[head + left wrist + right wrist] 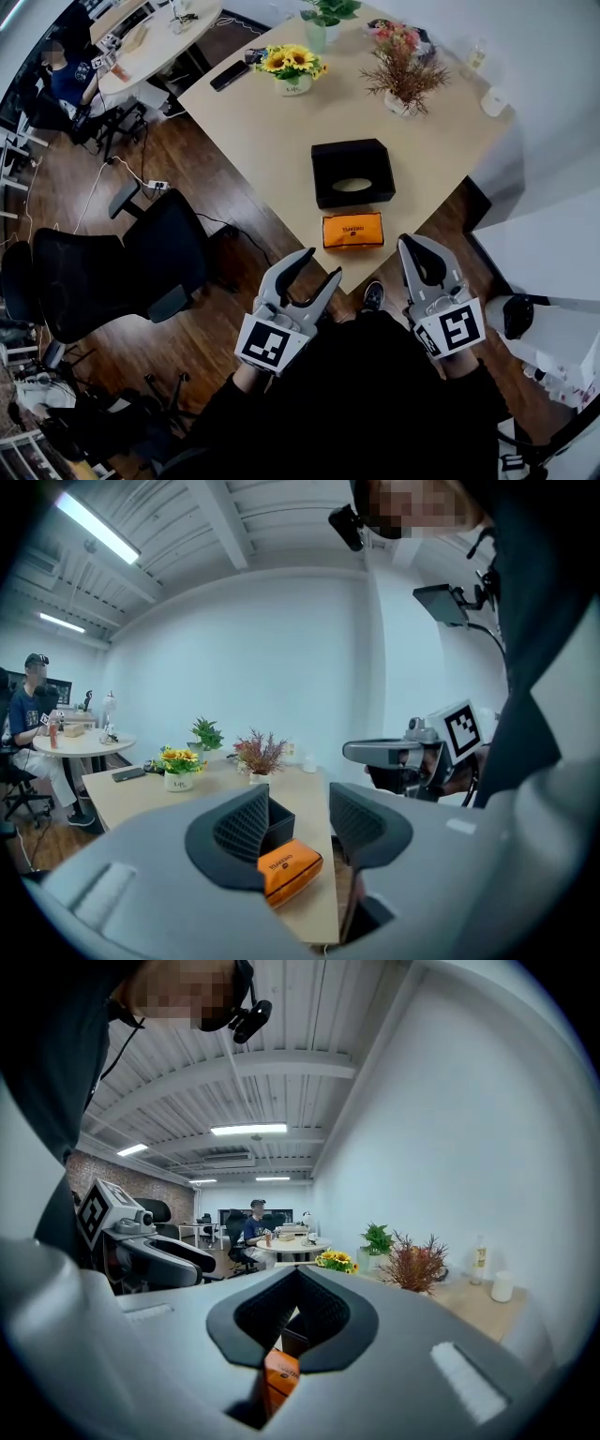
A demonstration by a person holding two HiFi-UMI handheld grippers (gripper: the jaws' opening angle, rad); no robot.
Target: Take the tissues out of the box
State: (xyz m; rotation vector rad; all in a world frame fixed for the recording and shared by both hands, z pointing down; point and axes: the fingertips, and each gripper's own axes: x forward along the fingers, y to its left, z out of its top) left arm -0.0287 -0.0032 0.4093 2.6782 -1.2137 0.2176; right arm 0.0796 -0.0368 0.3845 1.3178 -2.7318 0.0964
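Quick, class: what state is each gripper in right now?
Left gripper: open, holding nothing.
Right gripper: closed, holding nothing.

Potted sunflowers (292,67) and a dark phone (230,75) sit near the wooden table's (272,141) far left corner, a dried red arrangement (403,80) toward its far edge, a black office chair (122,267) beside its left edge.

The black box (352,172) shows a pale oval slot — what lies inside cannot be made out. Just in front of the box, the orange pack (352,231) carries print too small to read.
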